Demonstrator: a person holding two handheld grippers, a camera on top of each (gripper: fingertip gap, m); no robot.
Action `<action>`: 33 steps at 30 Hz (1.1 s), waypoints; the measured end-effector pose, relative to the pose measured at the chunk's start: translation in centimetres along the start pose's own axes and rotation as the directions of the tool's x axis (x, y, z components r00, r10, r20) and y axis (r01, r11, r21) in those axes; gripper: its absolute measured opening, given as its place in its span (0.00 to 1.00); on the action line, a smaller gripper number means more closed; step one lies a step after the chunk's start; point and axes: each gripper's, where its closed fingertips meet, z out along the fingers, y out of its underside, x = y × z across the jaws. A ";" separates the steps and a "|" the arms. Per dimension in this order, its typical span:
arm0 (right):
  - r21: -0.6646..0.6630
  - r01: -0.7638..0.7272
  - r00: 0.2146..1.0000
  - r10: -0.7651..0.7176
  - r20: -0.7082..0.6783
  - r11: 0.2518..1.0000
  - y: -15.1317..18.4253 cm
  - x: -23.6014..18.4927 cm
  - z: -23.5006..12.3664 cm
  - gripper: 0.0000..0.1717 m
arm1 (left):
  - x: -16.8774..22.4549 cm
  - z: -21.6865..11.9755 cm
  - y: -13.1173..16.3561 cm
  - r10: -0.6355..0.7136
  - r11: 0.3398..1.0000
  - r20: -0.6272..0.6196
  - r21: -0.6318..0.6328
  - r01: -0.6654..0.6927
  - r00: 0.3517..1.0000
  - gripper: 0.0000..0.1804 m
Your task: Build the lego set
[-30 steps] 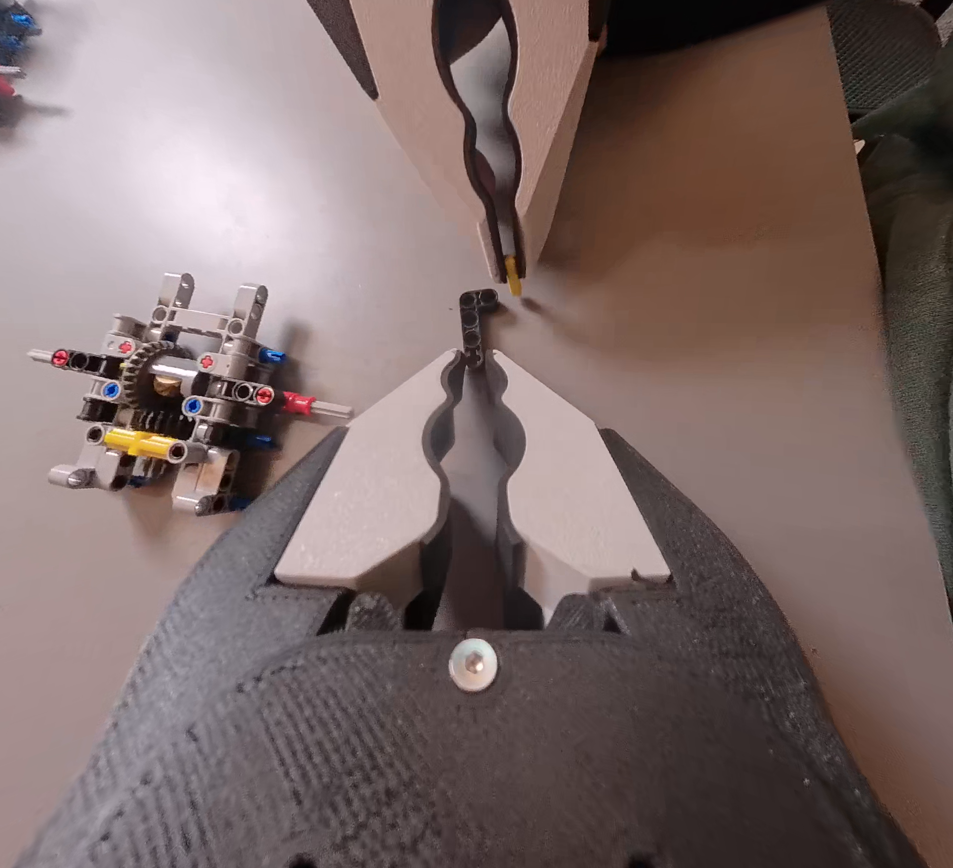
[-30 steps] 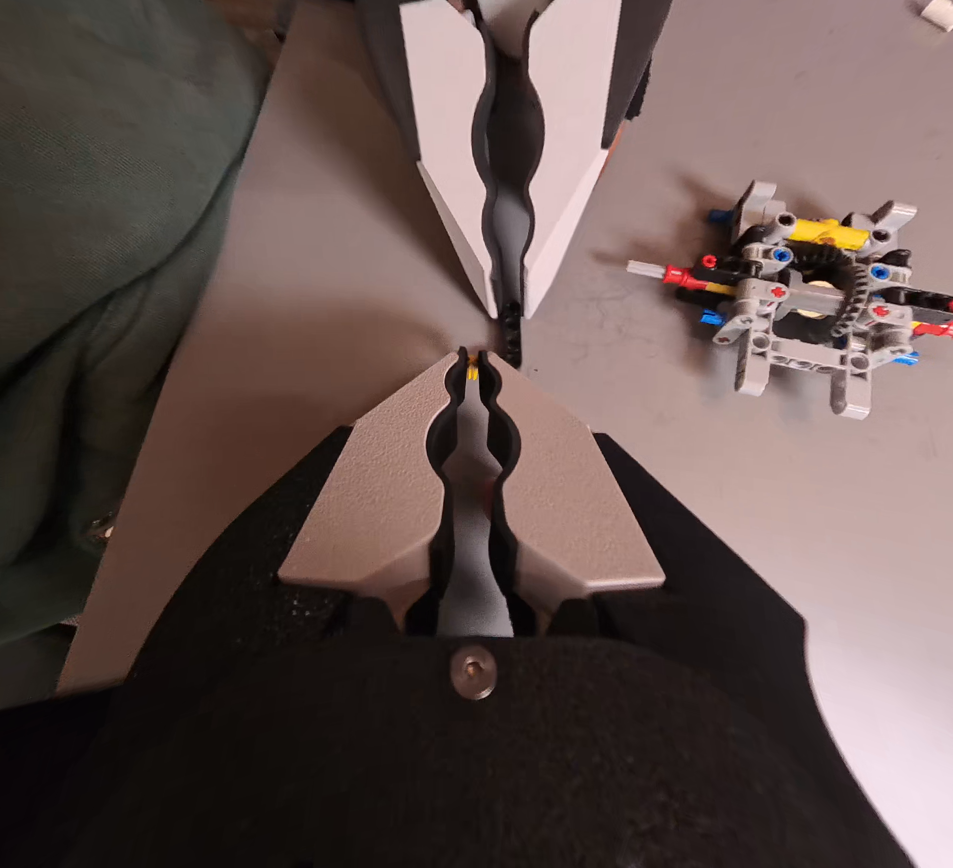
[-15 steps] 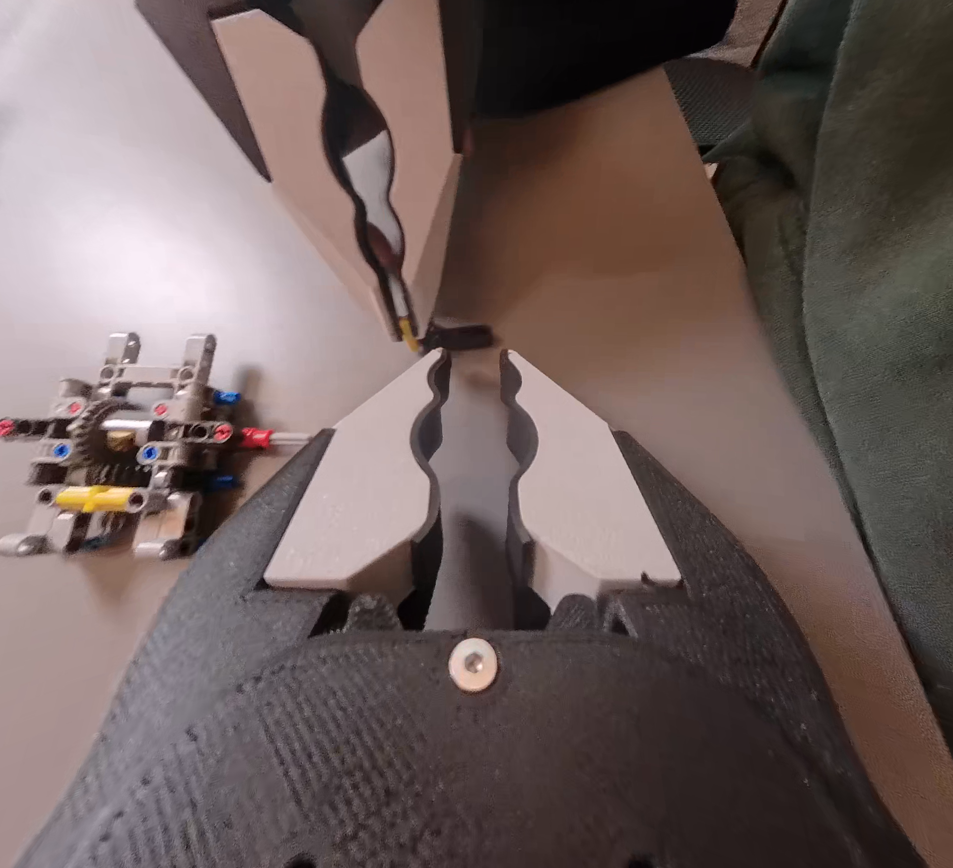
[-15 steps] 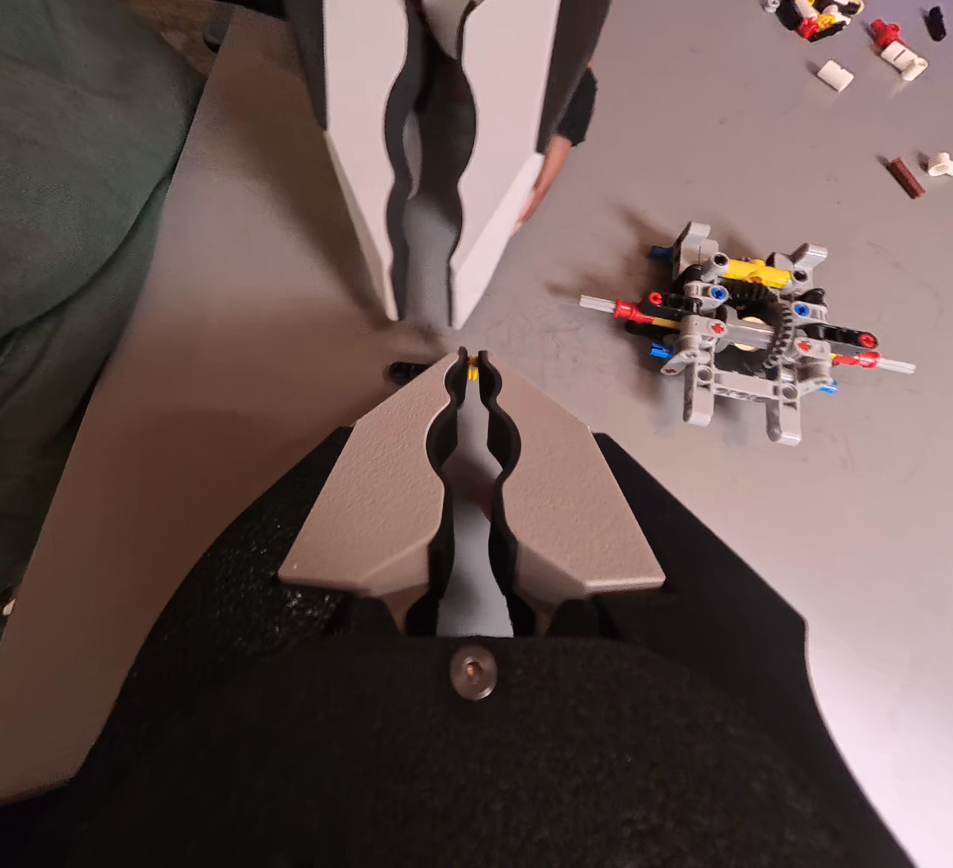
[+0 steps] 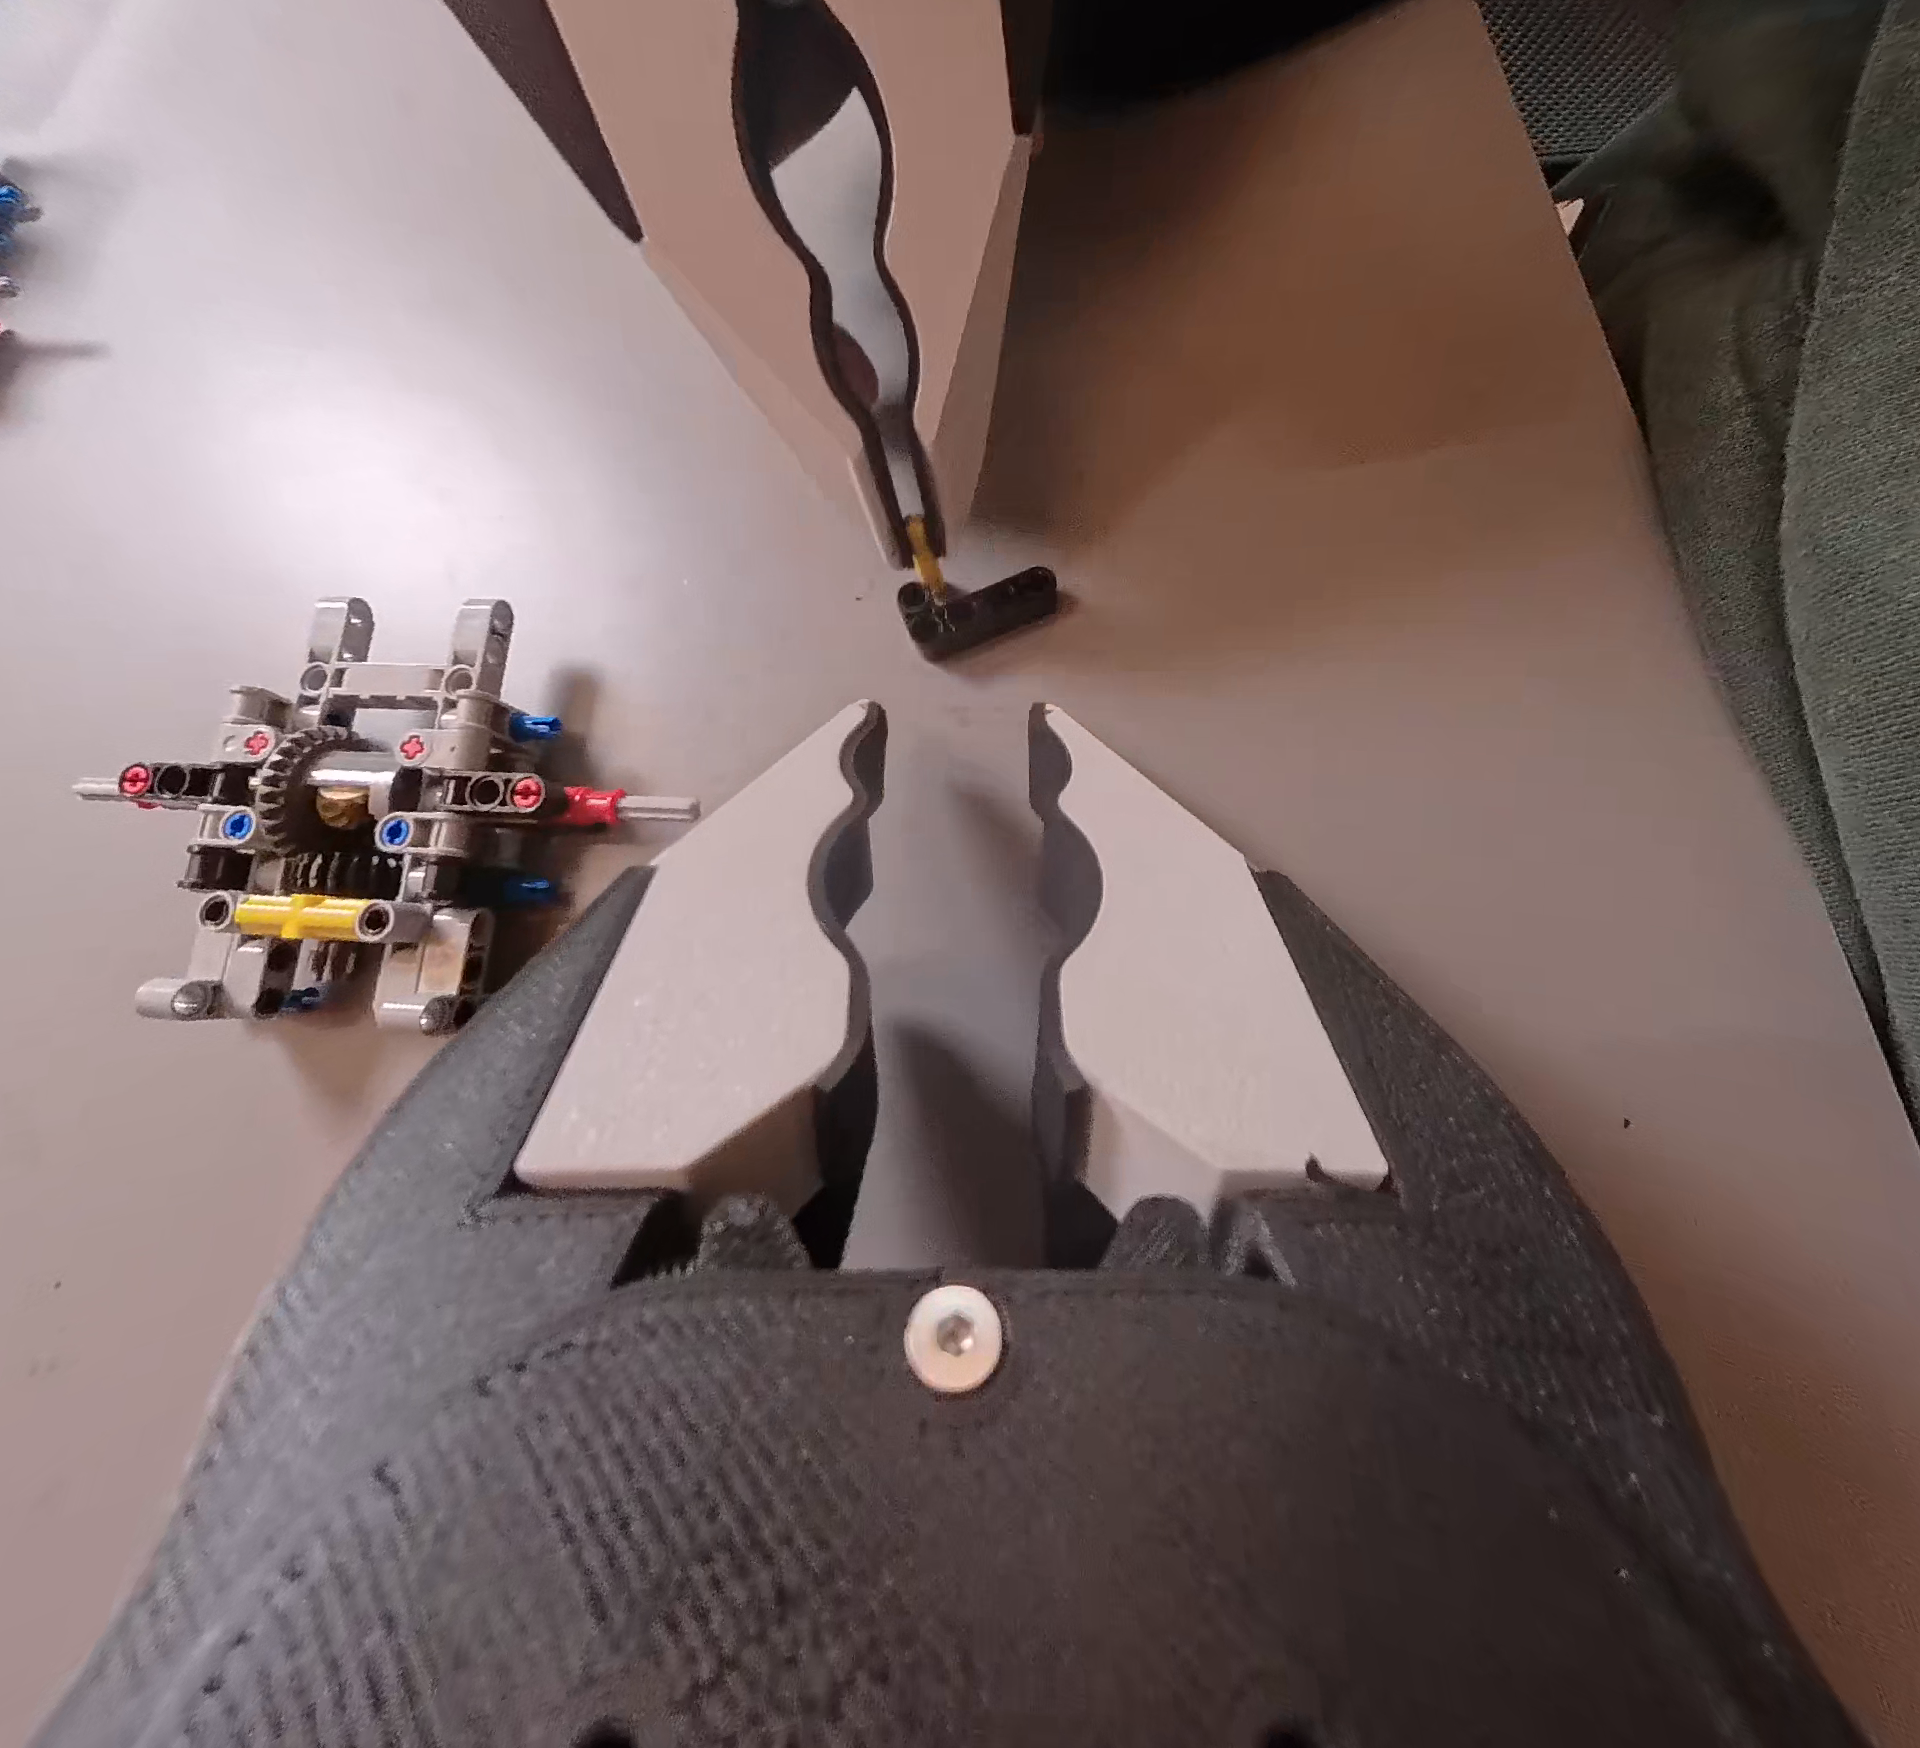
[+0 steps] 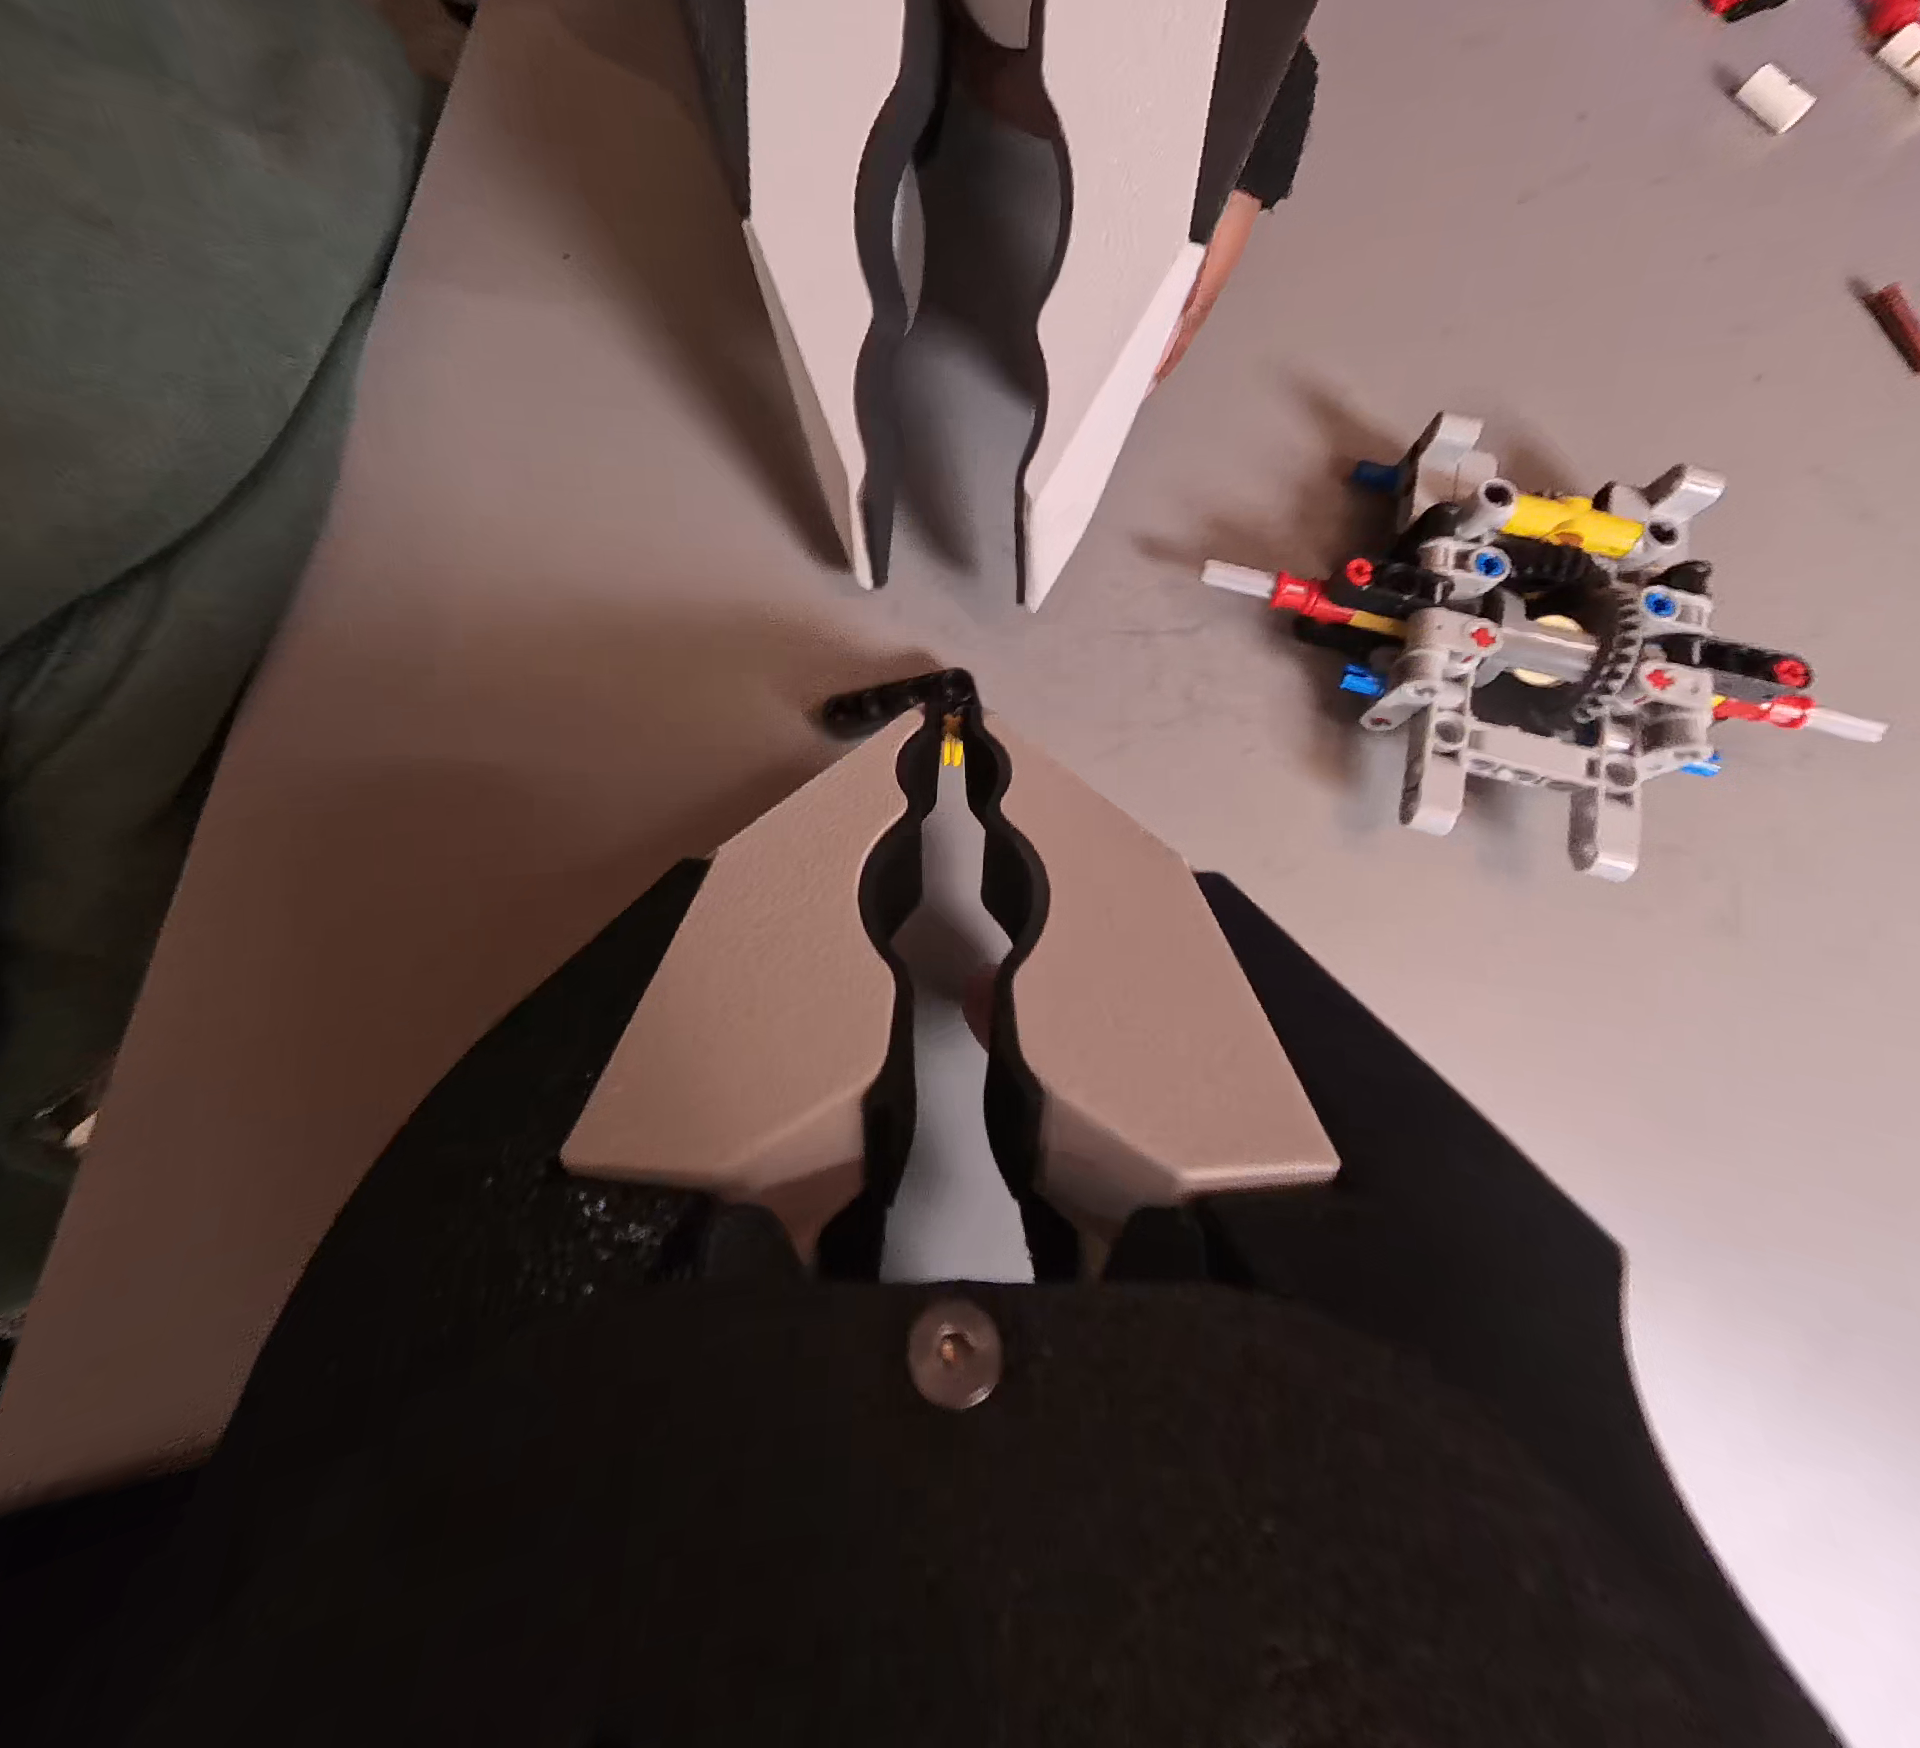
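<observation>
Since a second ago, we note the black L-shaped beam (image 5: pixel 977 609) has left the left gripper (image 5: pixel 954 722), whose fingers now stand spread and bare. We log the beam flat on the grey table (image 5: pixel 416 348), long arm pointing toward the table edge. Right gripper (image 6: pixel 952 740) pinches a yellow pin (image 5: pixel 923 547), tip at the beam's corner hole. Grey gear assembly (image 5: pixel 343 815) lies apart, unmoved.
</observation>
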 end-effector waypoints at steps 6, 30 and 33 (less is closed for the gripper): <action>0.063 0.042 0.999 -0.041 -0.024 0.997 -1.8 0.2 1.7 0.01 | -0.2 -0.1 0.1 0.009 1.000 0.014 -0.006 -0.009 1.000 0.20; 0.101 -0.036 0.997 0.028 0.076 0.994 -1.3 -0.9 -0.4 0.01 | 1.6 1.2 -0.5 0.000 1.000 -0.057 0.001 0.000 0.998 0.06; 0.089 -0.041 0.996 0.034 0.079 0.995 -1.1 -0.9 -0.2 0.01 | 1.6 1.2 -0.5 0.001 1.000 -0.057 0.003 -0.001 0.998 0.06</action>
